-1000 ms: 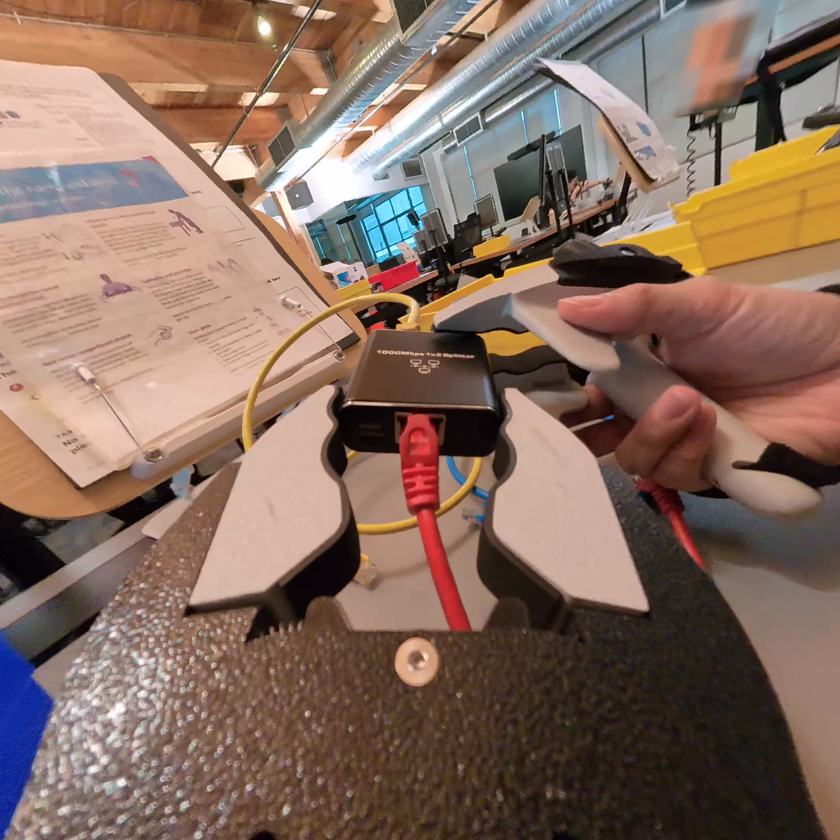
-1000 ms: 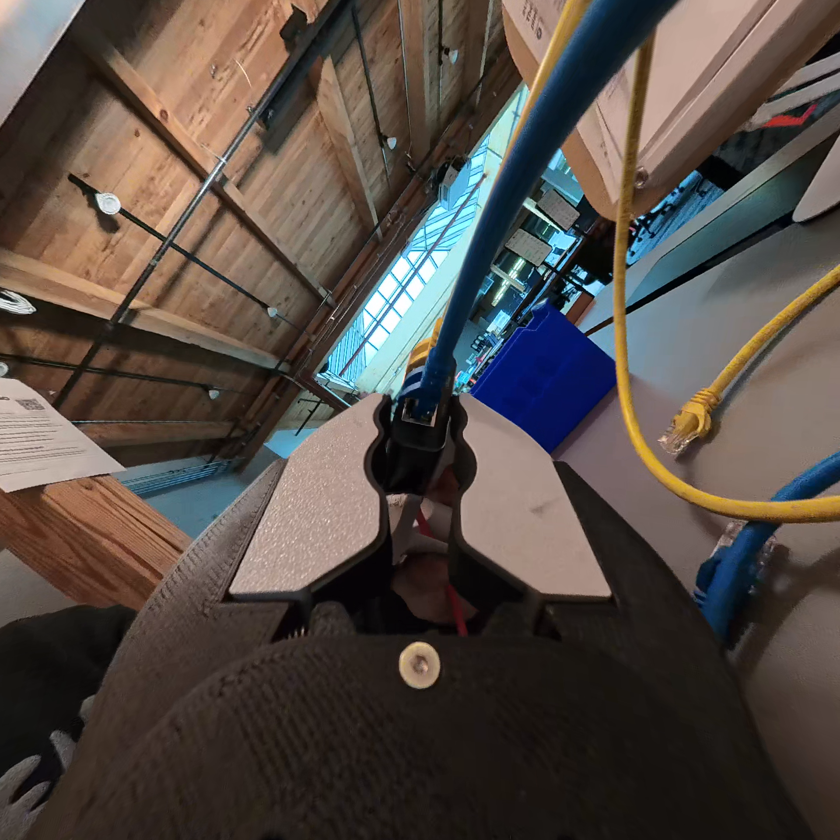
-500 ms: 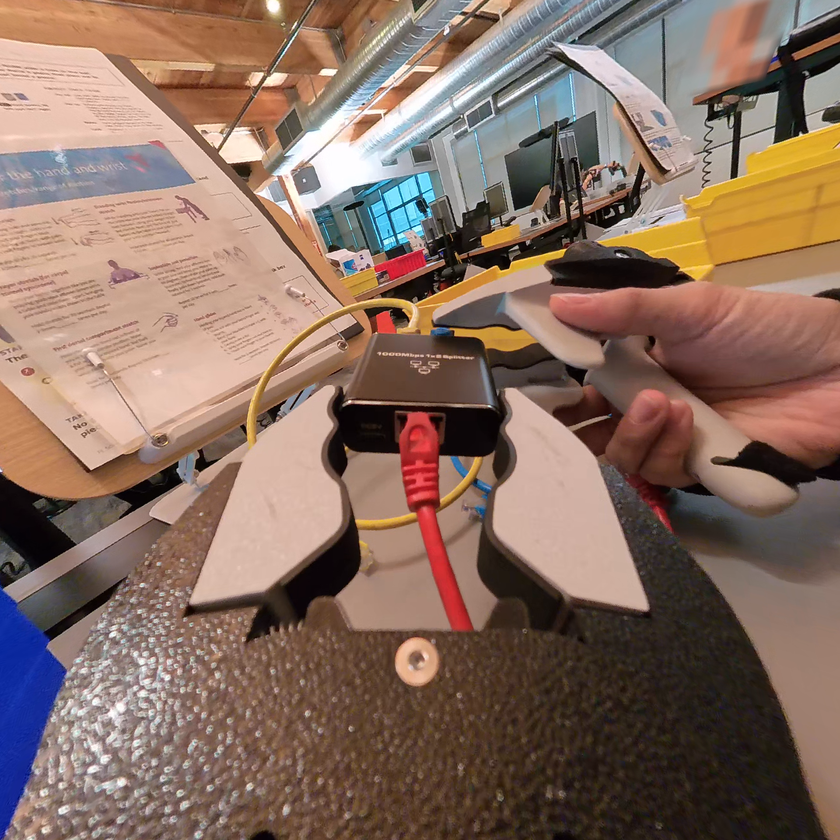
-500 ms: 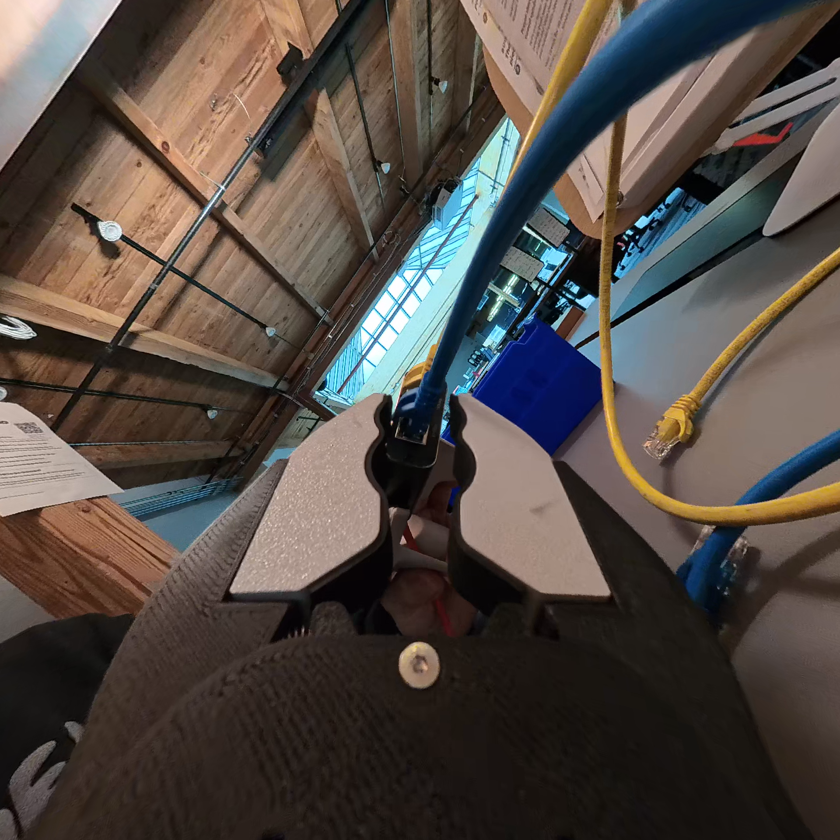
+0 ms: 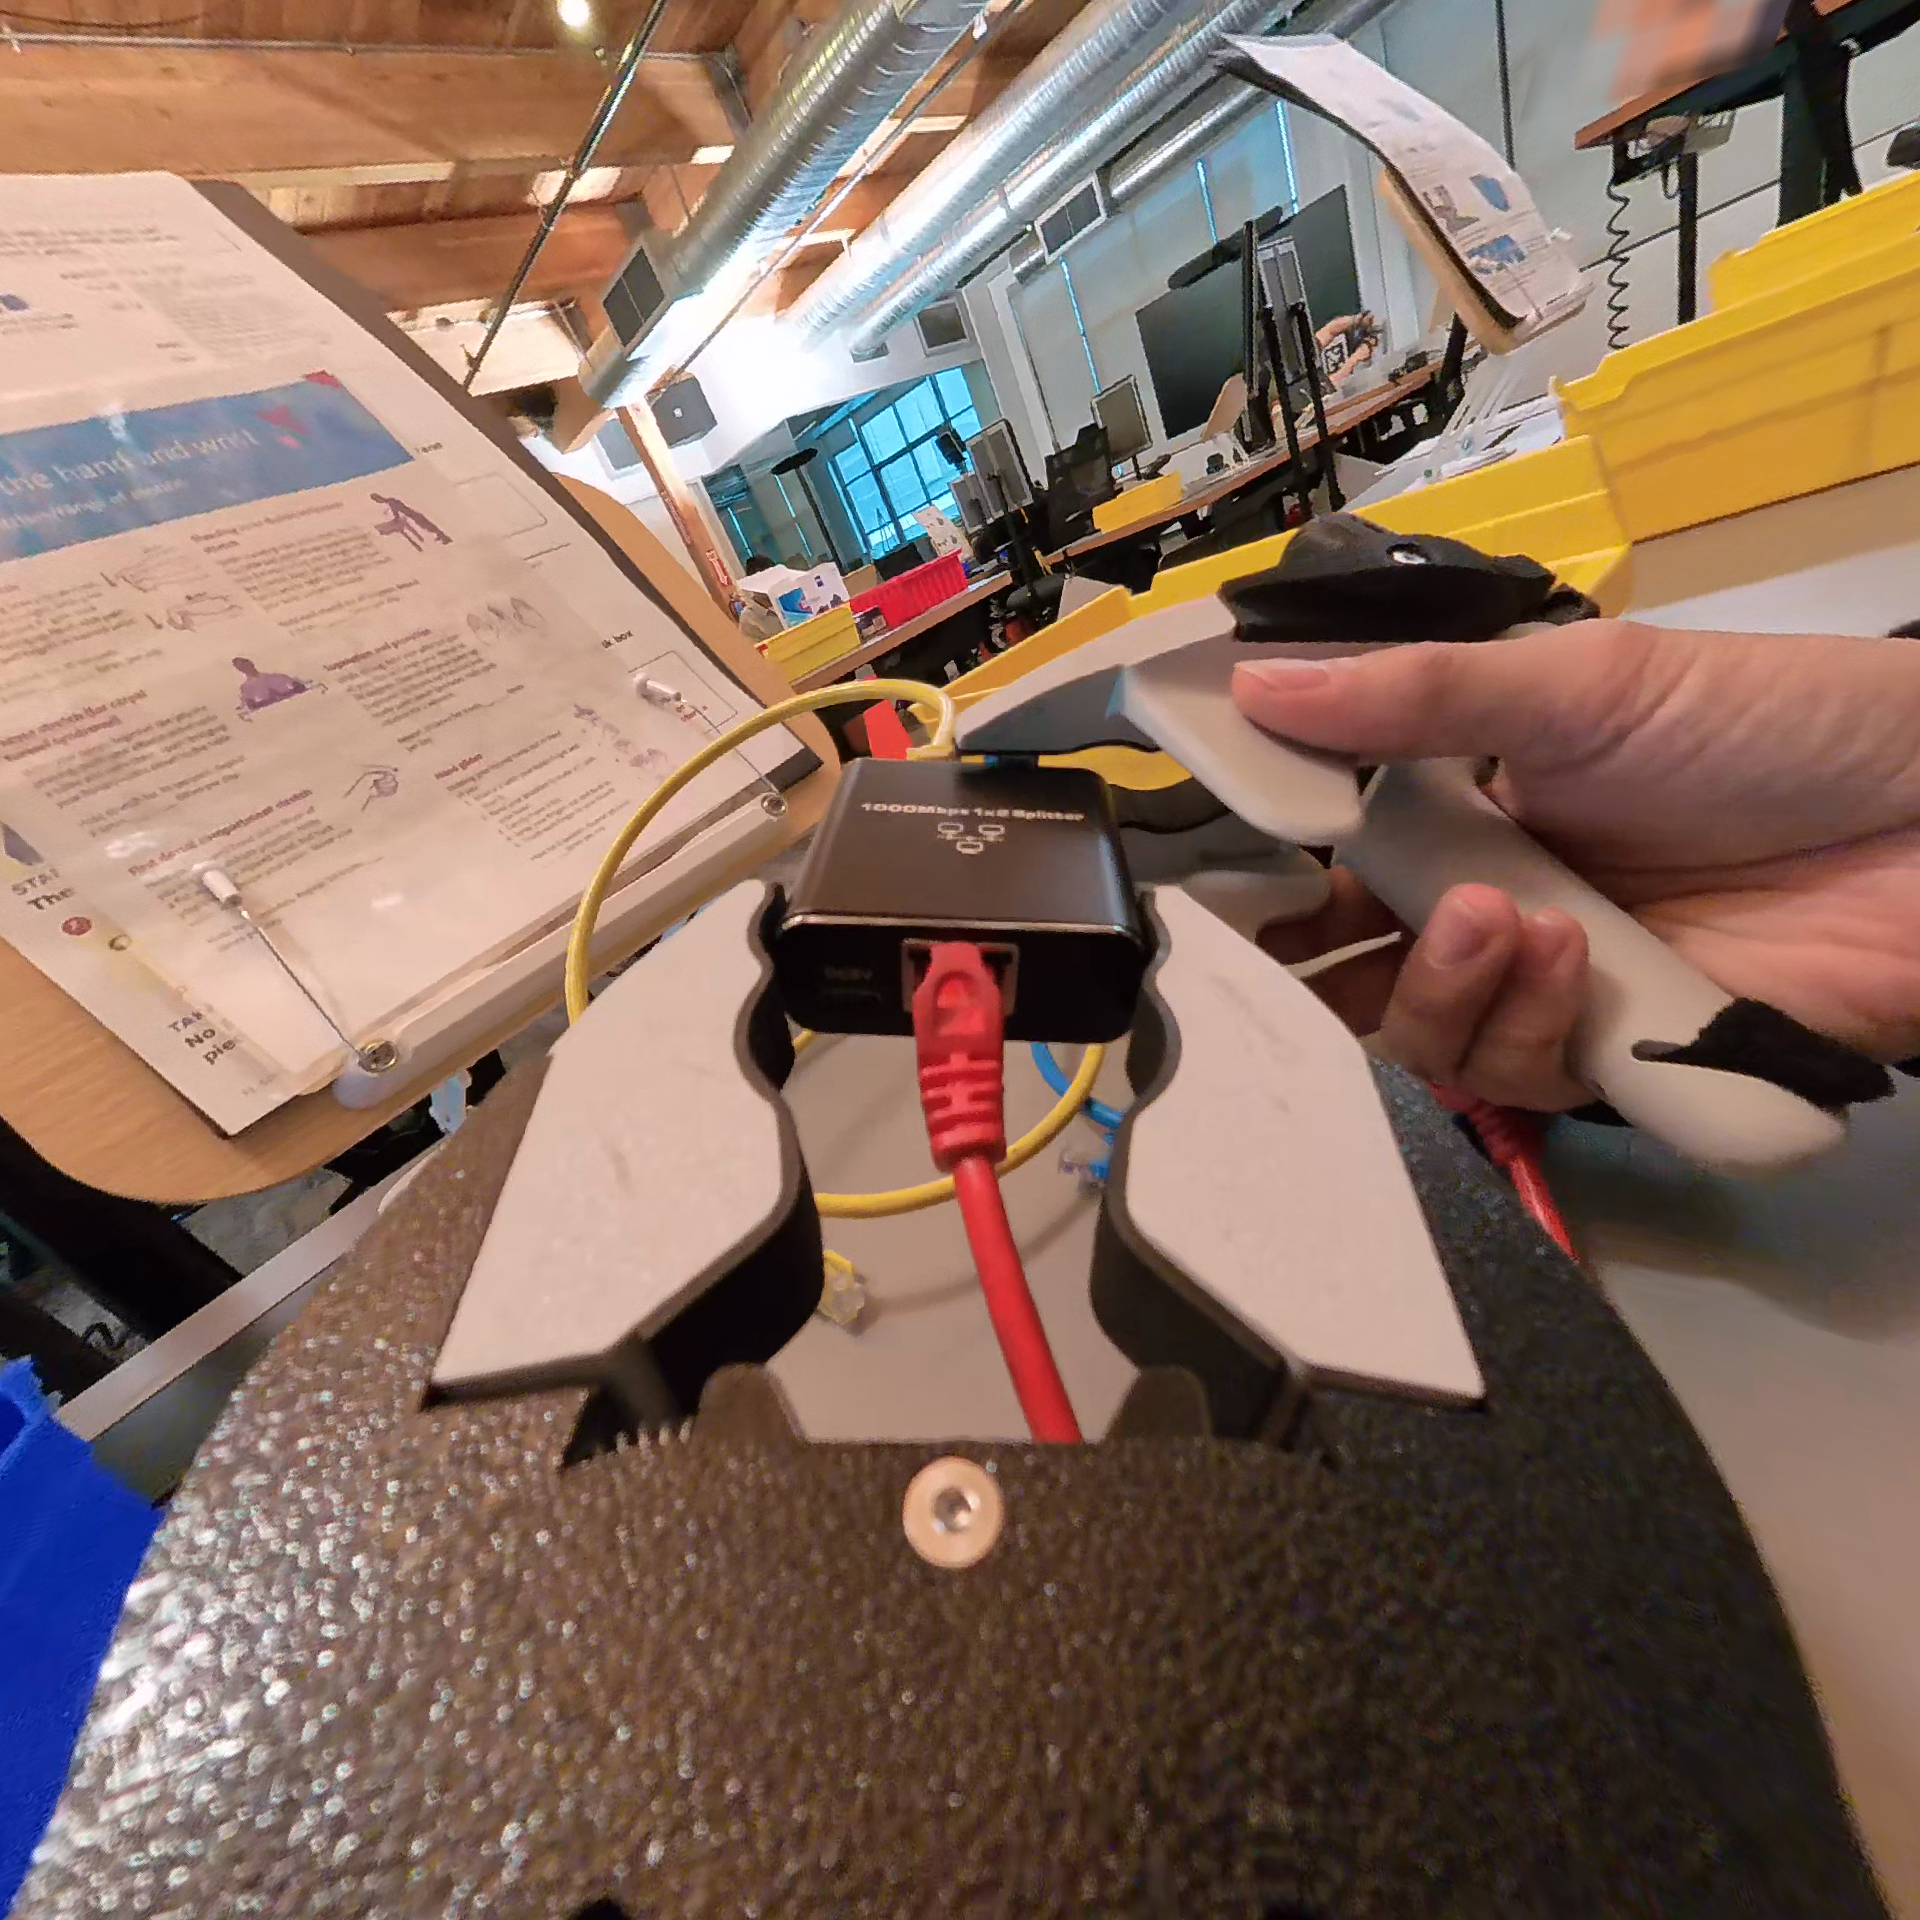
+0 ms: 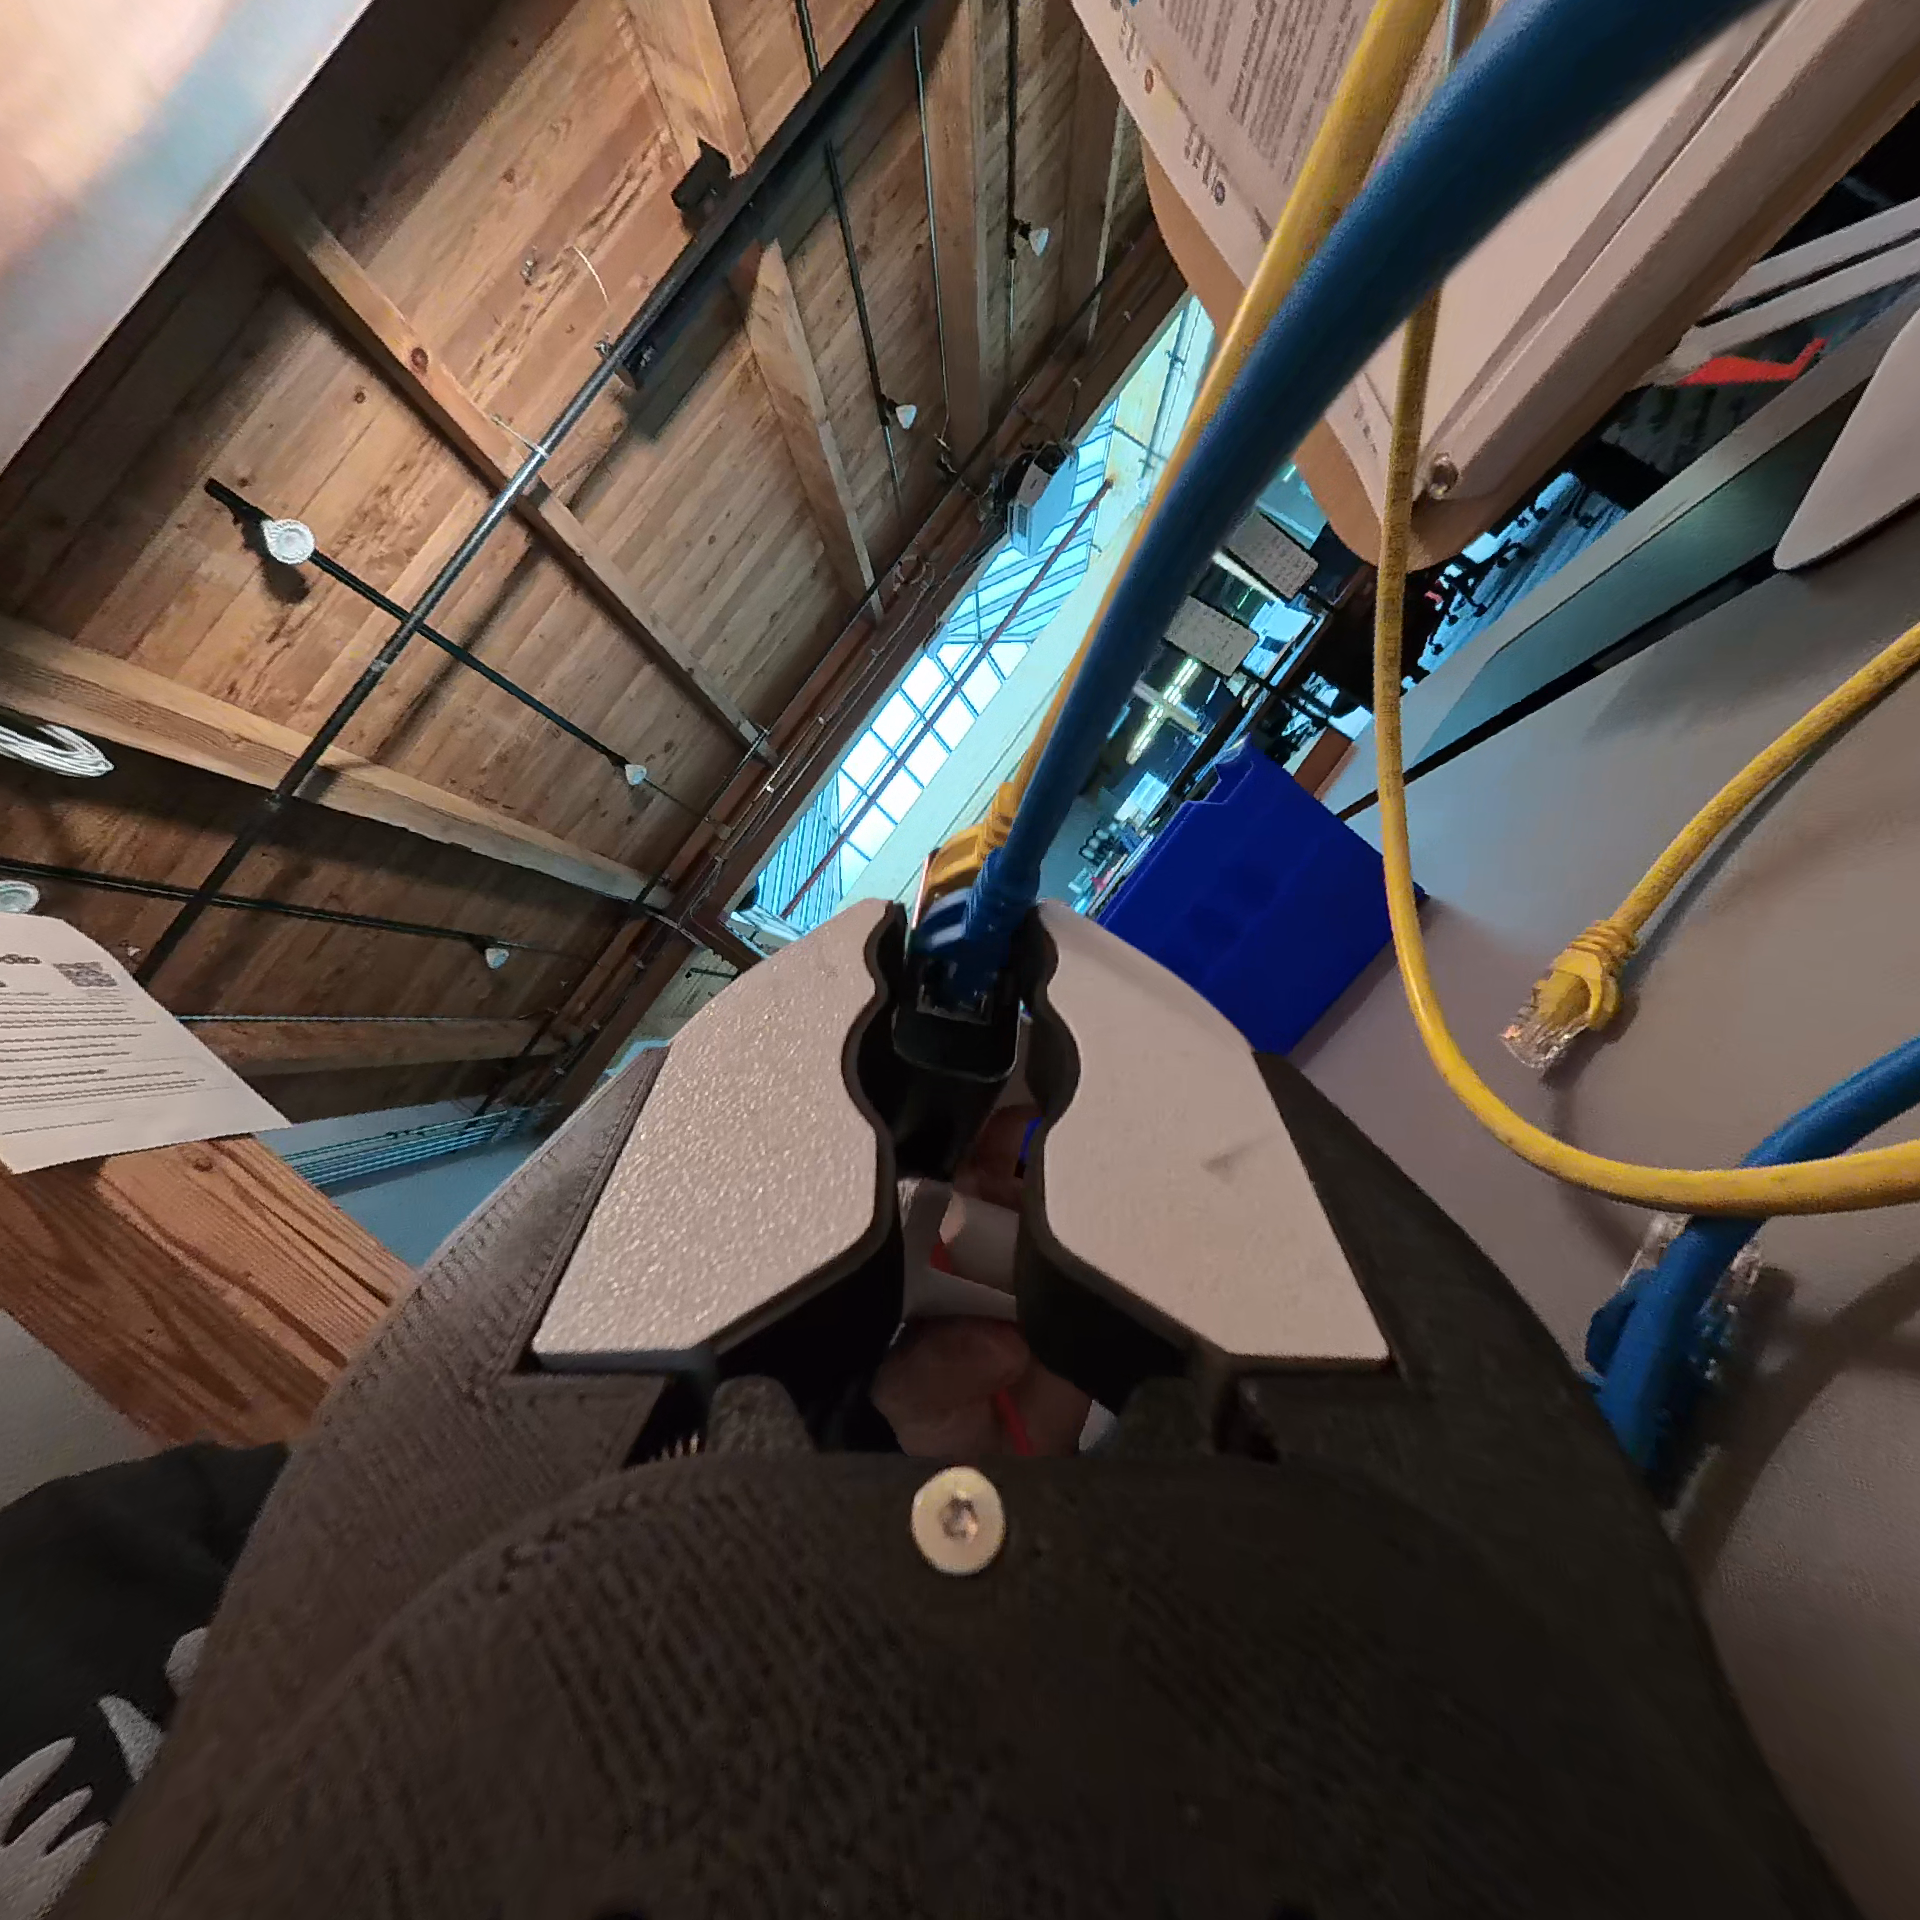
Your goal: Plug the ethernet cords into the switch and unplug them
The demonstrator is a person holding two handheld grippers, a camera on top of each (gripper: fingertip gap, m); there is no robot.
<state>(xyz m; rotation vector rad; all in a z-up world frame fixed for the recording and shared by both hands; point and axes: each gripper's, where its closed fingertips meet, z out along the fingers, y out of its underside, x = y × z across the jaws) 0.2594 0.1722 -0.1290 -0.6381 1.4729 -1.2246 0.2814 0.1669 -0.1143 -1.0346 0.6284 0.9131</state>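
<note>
1. Left gripper: I am clamping it on the switch, held up off the table; red cord seated in its near port.
2. Right gripper: I am closing it on the blue cord plug at the switch's far face (seated or not, I cannot tell).
3. Yellow cord: looping to the far face beside the blue plug; its loose end lying on the table.
4. Handling note: I am keeping the left grip firm and level, driving the blue plug straight along the port axis, avoiding the yellow loop.
</note>
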